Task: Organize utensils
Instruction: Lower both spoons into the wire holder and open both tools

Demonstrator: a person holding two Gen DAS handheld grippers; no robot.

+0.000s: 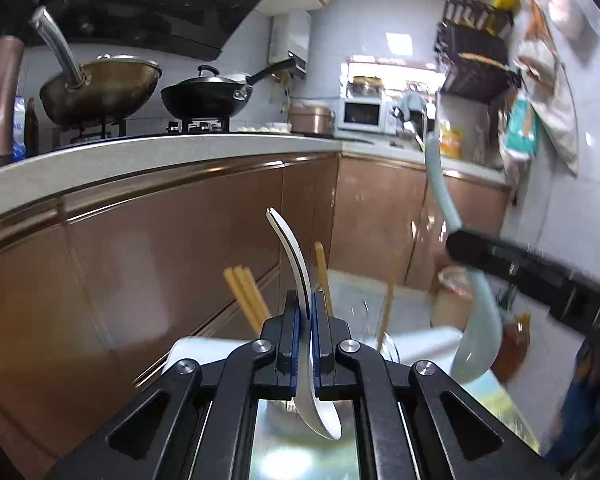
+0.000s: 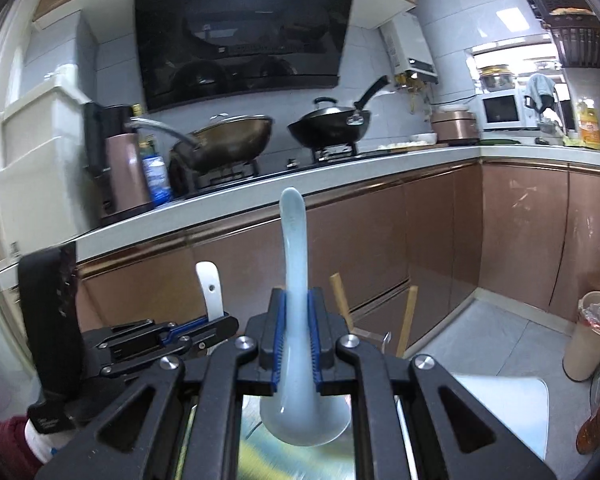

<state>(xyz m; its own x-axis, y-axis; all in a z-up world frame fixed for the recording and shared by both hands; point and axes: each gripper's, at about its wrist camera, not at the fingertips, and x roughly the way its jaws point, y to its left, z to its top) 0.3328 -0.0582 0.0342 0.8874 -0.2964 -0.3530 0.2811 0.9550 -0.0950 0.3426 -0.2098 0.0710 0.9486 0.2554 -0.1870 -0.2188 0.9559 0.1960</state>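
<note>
My left gripper (image 1: 310,312) is shut on a white ceramic spoon (image 1: 294,264), handle pointing up and bowl hanging below the jaws. My right gripper (image 2: 296,312) is shut on a pale blue ceramic spoon (image 2: 294,240), handle up, bowl below. In the left wrist view the blue spoon (image 1: 476,304) and the right gripper (image 1: 460,242) show at the right. In the right wrist view the left gripper (image 2: 220,322) with the white spoon (image 2: 211,290) shows at the left. Wooden chopsticks (image 1: 248,300) (image 2: 340,296) stand up behind both grippers, their lower ends hidden.
A kitchen counter (image 2: 340,172) with brown cabinets runs across ahead, carrying two woks (image 2: 236,136), a rice cooker and a microwave (image 2: 500,110). A white board or tray (image 2: 512,400) lies below at the right. A bin (image 2: 592,336) stands on the tiled floor.
</note>
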